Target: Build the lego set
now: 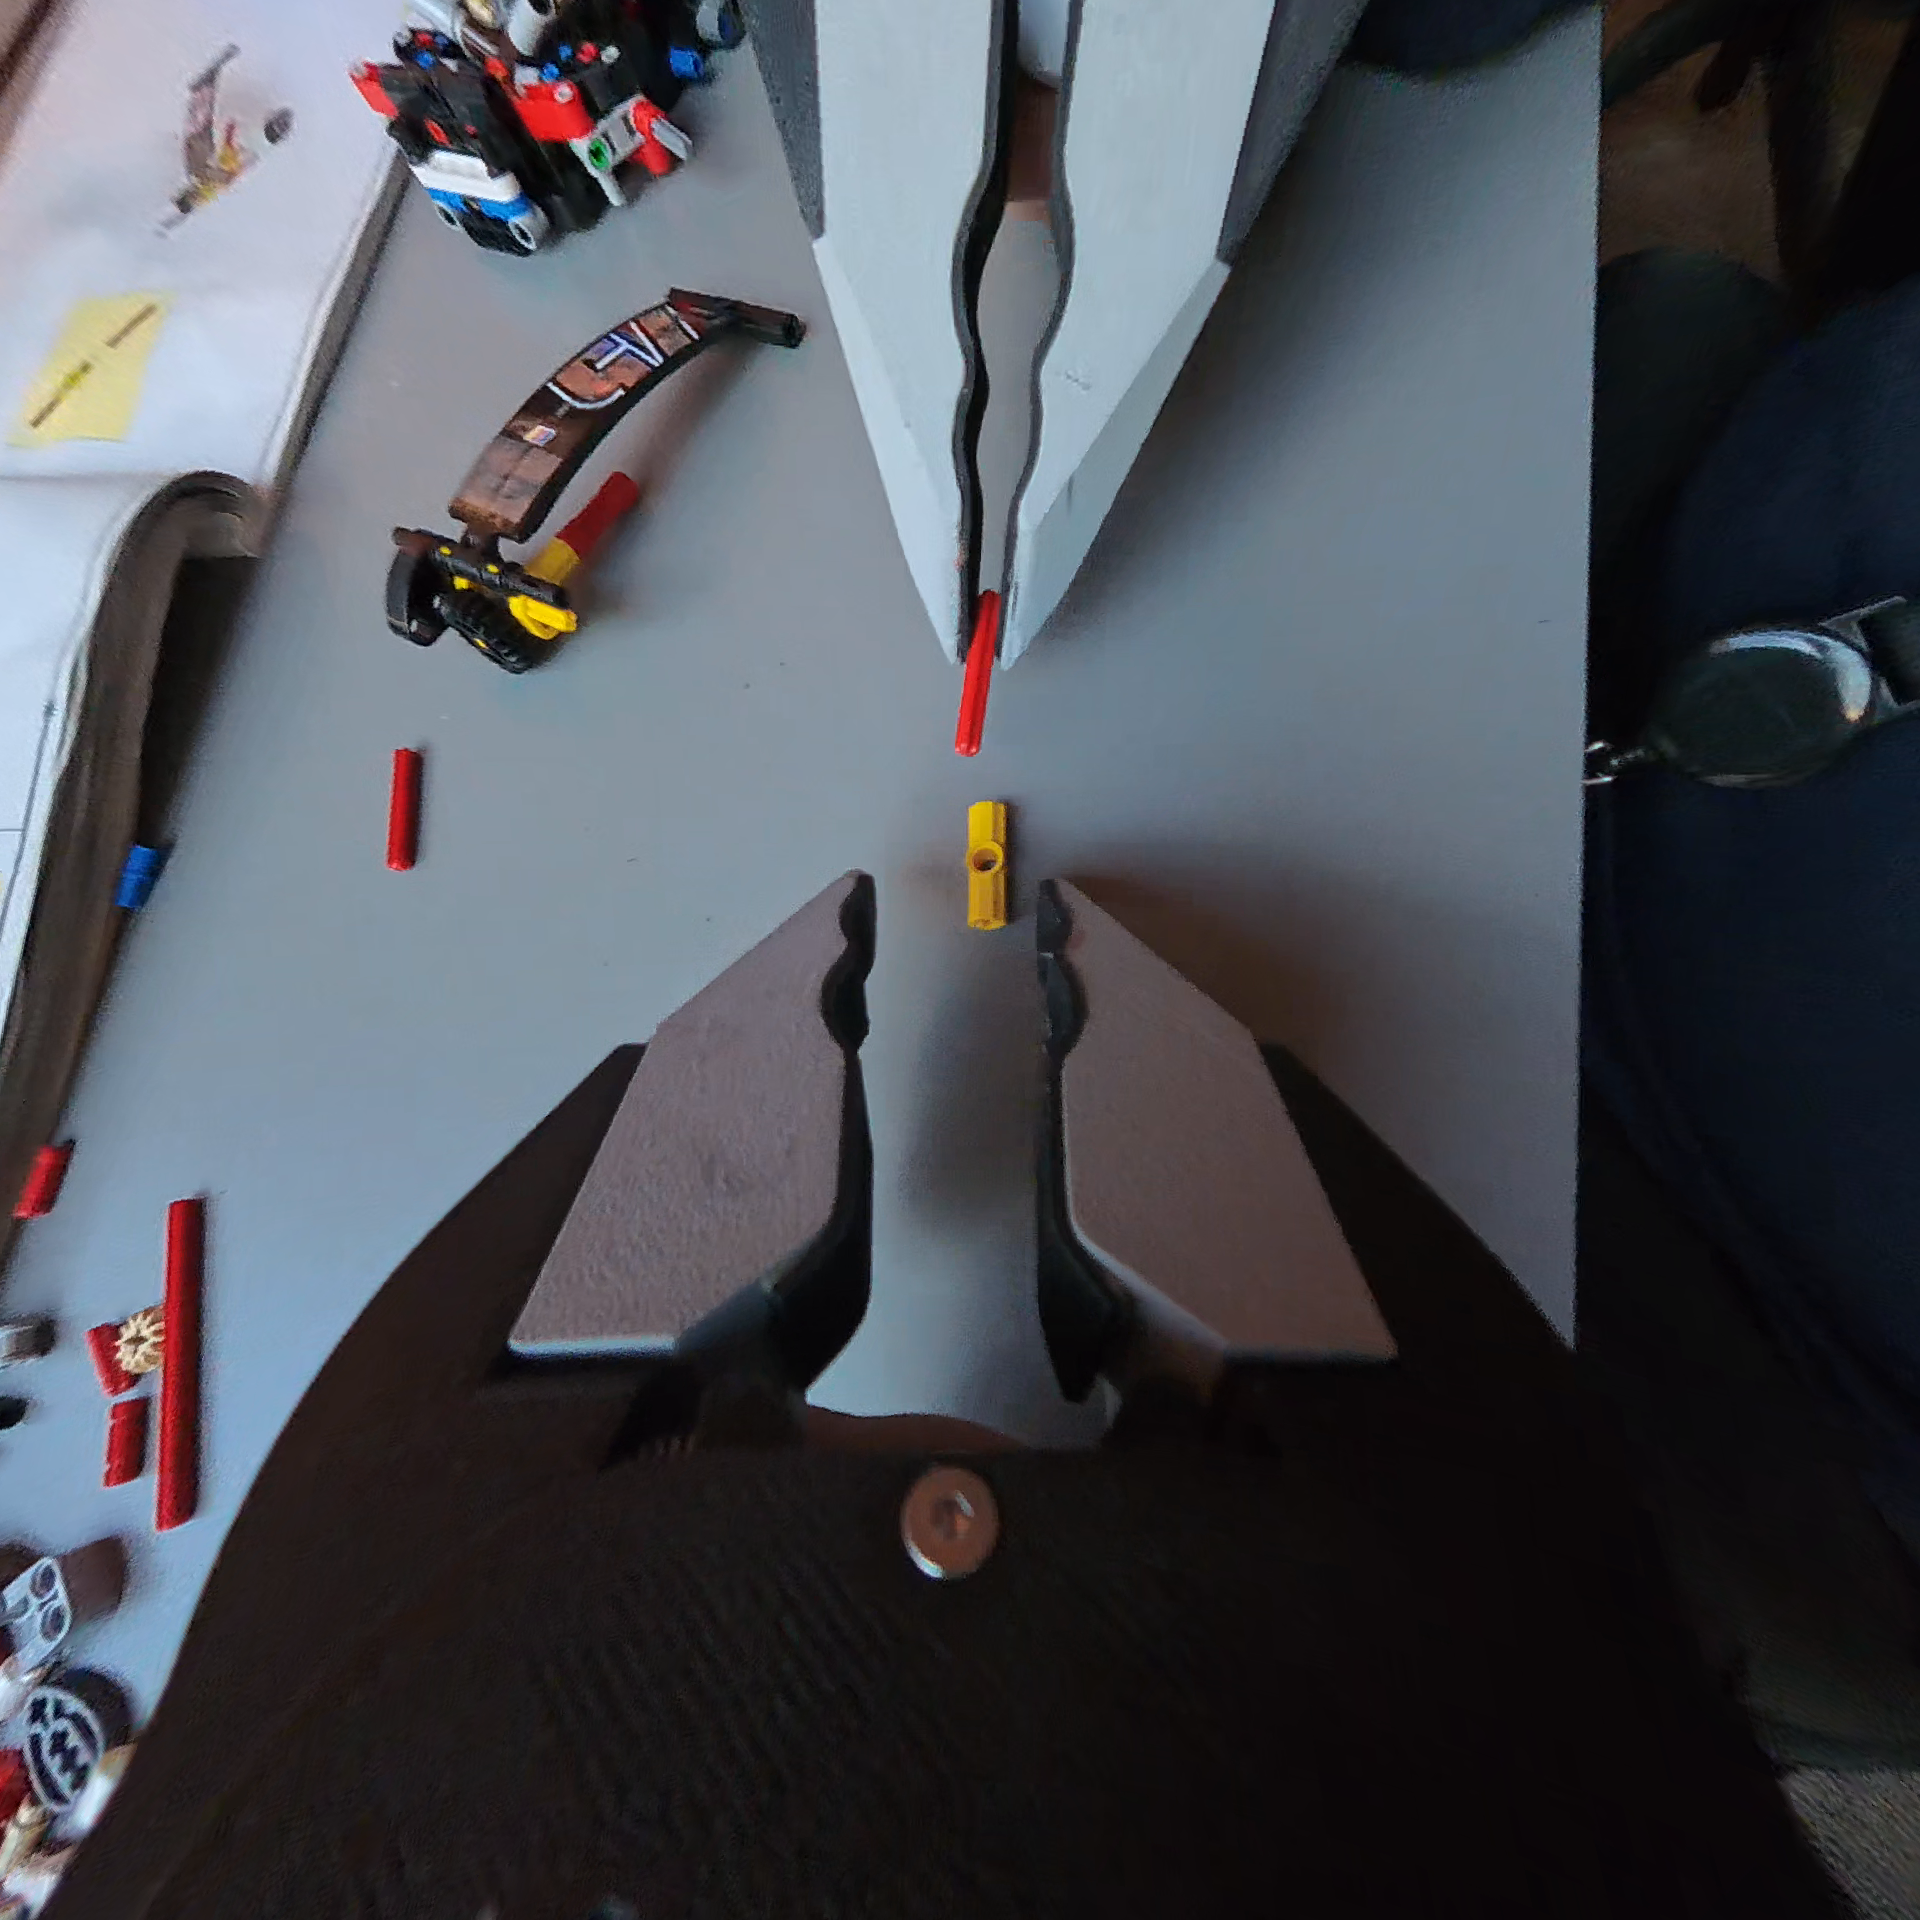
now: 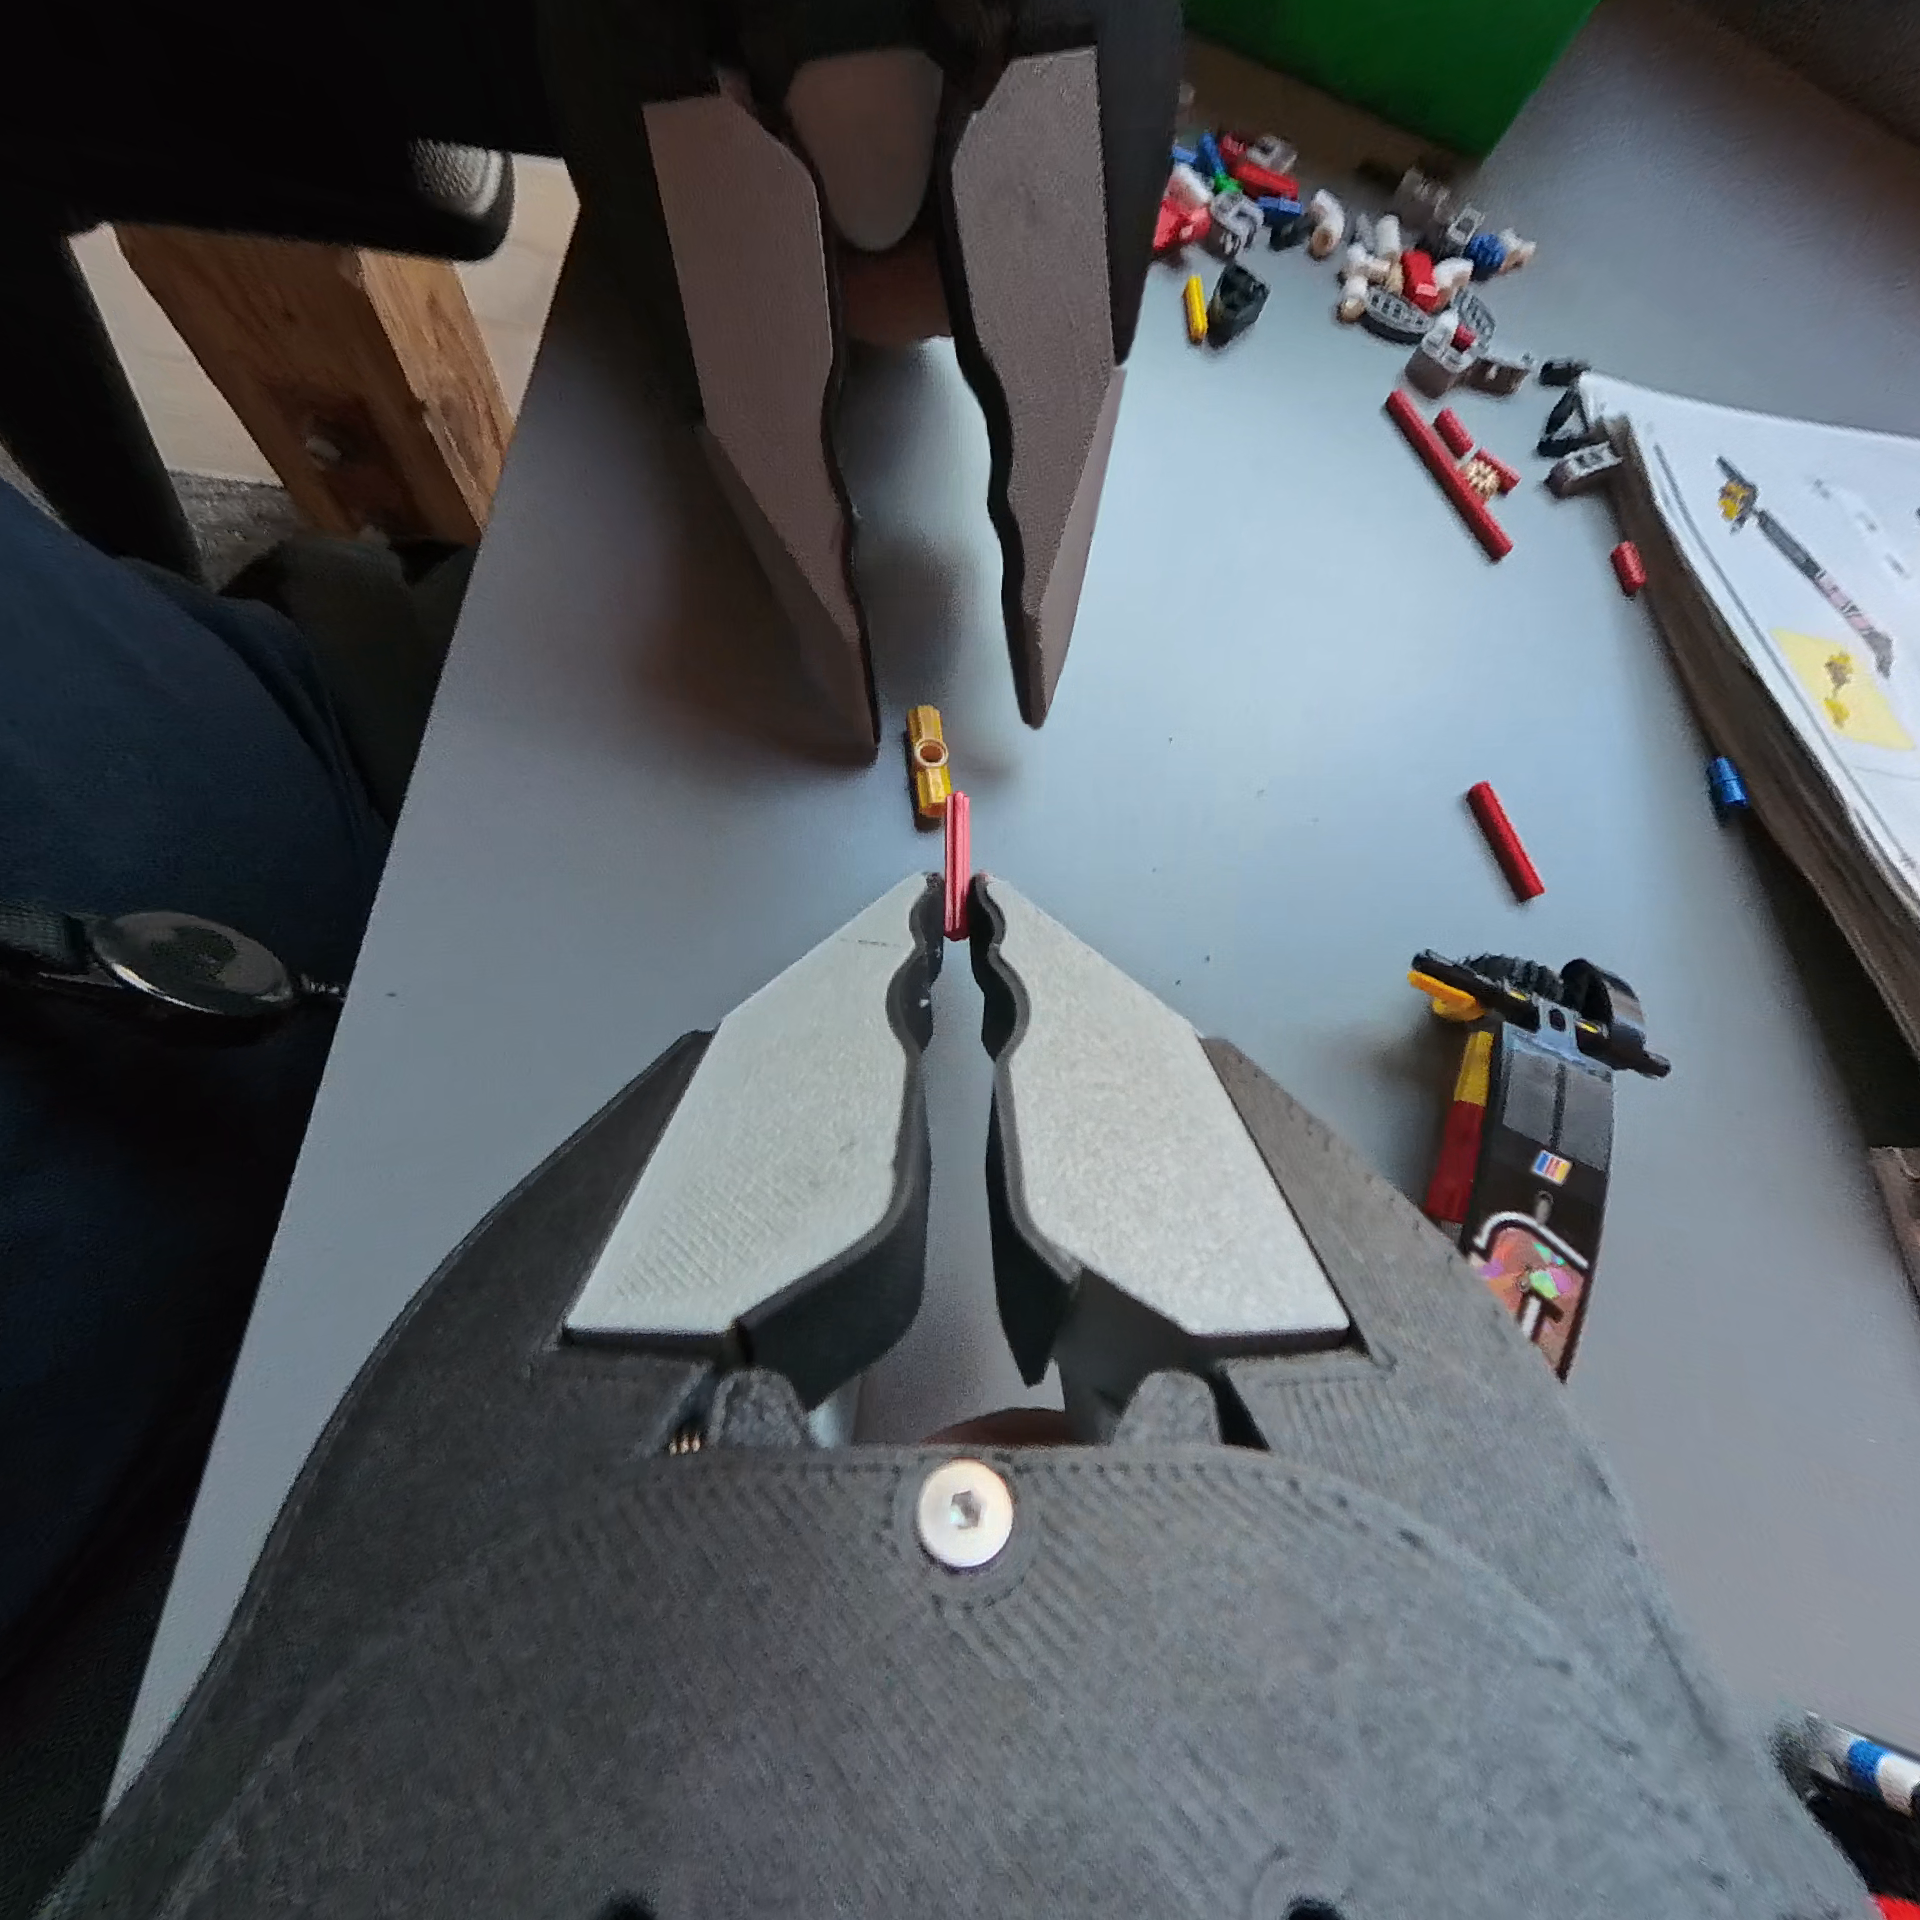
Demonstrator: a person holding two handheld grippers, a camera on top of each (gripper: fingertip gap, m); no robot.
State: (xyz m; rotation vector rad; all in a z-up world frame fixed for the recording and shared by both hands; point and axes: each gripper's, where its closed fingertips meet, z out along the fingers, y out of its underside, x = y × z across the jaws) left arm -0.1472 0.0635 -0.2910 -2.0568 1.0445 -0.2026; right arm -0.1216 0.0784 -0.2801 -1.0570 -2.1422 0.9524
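My left gripper point(image 1: 956, 894) is open with nothing between its dark fingers. A small yellow connector piece point(image 1: 985, 862) lies on the grey table point(image 1: 1299, 644) just ahead of its tips, nearer the right finger and apart from both. My right gripper point(image 2: 956, 894) has pale grey fingers and is shut on a thin red axle point(image 2: 956, 868), which sticks out past its tips. In the left wrist view the right gripper point(image 1: 982, 644) points toward me with the red axle point(image 1: 977, 675) aimed at the yellow piece. In the right wrist view the yellow piece point(image 2: 928, 764) lies under the left gripper point(image 2: 951, 727).
A curved dark panel assembly point(image 1: 540, 468) with a red and yellow rod lies left. A short red tube point(image 1: 403, 808), a toy vehicle point(image 1: 530, 114), red rods point(image 1: 179, 1361), an open booklet point(image 2: 1787, 582) and a pile of small pieces point(image 2: 1340, 239) lie around. The table edge point(image 1: 1584, 727) is at right. One gripper's finger ends stand about 4 cm off the other's. My right tips are roughly 20 cm from the toy vehicle point(image 1: 530, 114).
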